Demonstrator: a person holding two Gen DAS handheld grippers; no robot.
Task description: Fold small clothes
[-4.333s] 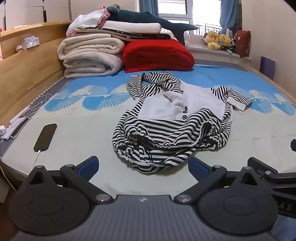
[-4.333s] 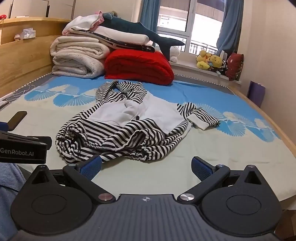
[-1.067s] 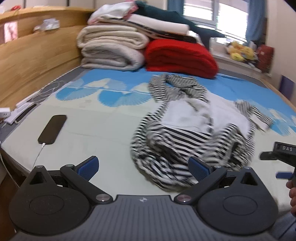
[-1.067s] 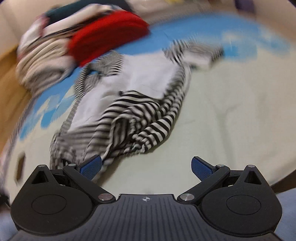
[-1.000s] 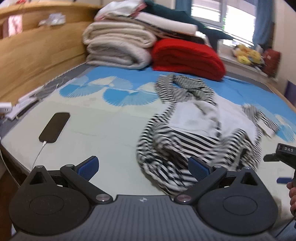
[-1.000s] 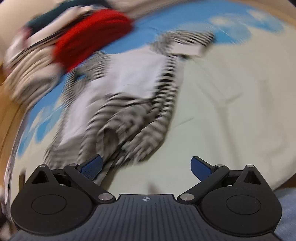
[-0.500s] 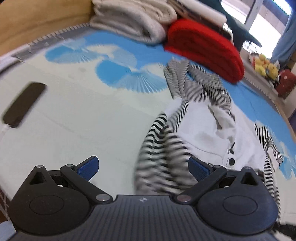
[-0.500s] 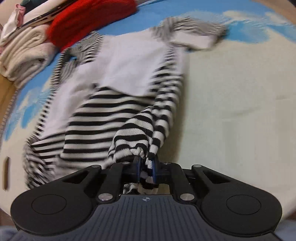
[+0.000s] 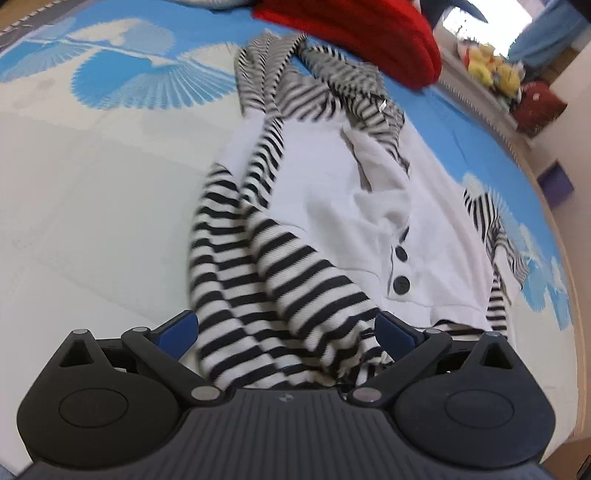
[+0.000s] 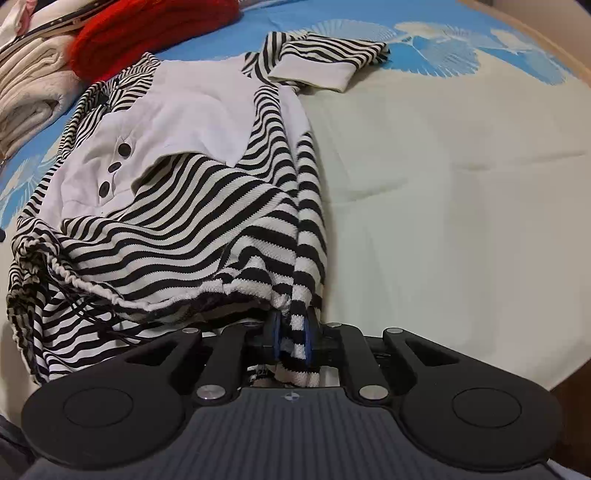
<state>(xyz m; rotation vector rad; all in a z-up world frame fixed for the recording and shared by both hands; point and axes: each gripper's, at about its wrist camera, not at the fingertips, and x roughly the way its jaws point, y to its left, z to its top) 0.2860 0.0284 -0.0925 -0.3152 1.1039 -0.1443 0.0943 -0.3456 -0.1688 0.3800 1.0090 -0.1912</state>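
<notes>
Left wrist view: the left hand-held gripper (image 9: 286, 326) is spread wide, its blue-tipped fingers (image 9: 177, 326) standing on either side of a bunched striped fold of the garment (image 9: 369, 192), with cloth lying between them but not pinched. The garment, a small black-and-white striped top with a white front panel and dark buttons (image 9: 400, 284), lies crumpled on the bed (image 9: 74, 206), whose cover is pale with a blue fan pattern. One striped sleeve (image 9: 495, 229) trails off toward the right edge of this view. A red folded blanket (image 9: 354, 33) sits beyond the garment's collar end, and yellow plush toys (image 9: 491, 68) rest on the sill further back. Right wrist view: the right hand-held gripper (image 10: 291, 338) is closed tight on the striped hem of the garment (image 10: 207, 118), with a narrow band of striped cloth held between its blue pads (image 10: 274, 338). From that grip the fabric runs up and away across the bed (image 10: 461, 177); the gathered hem edge sags to the left. A white-cuffed sleeve (image 10: 321, 62) lies flat at the far end. Cream folded blankets (image 10: 26, 88) are stacked beside the red folded blanket (image 10: 147, 26) at the upper left
</notes>
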